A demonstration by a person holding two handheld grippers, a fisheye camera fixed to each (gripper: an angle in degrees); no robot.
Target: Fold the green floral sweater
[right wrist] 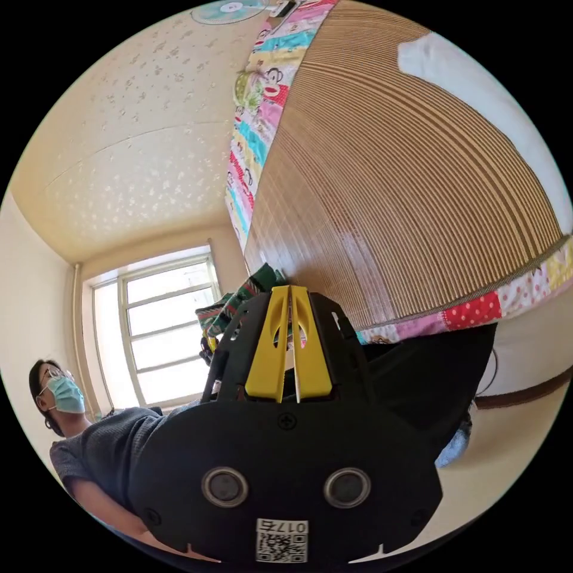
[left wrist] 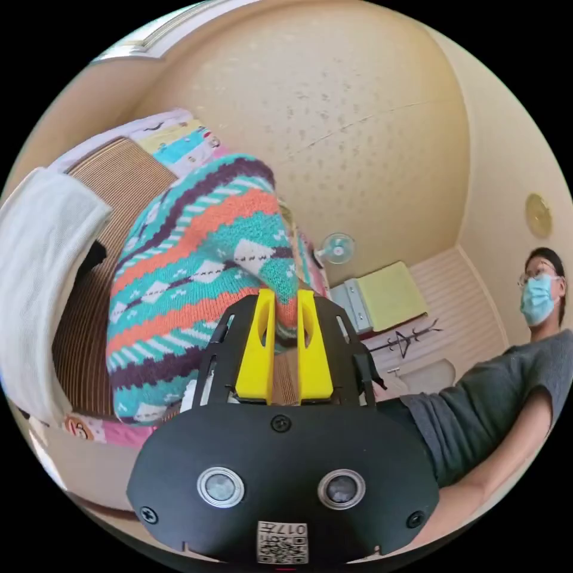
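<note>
The knit sweater [left wrist: 191, 268], banded in teal, orange, purple and white, hangs bunched in front of the left gripper view. My left gripper [left wrist: 285, 293] is shut on a fold of it, with orange and teal knit pinched between the yellow jaws. In the right gripper view, my right gripper [right wrist: 290, 289] has its jaws pressed together at the tips. A dark green and red bunch of the sweater [right wrist: 242, 298] sits right at those tips, just off the near edge of the bamboo mat [right wrist: 388, 179]. Most of the garment is hidden behind that gripper's body.
The bamboo mat lies on a bed with a patchwork quilt border [right wrist: 256, 119]. A white pillow [right wrist: 477, 77], also the white pillow [left wrist: 42, 268], lies on it. A person in a grey shirt [left wrist: 477, 406] stands close by. A window [right wrist: 161, 328] is behind them.
</note>
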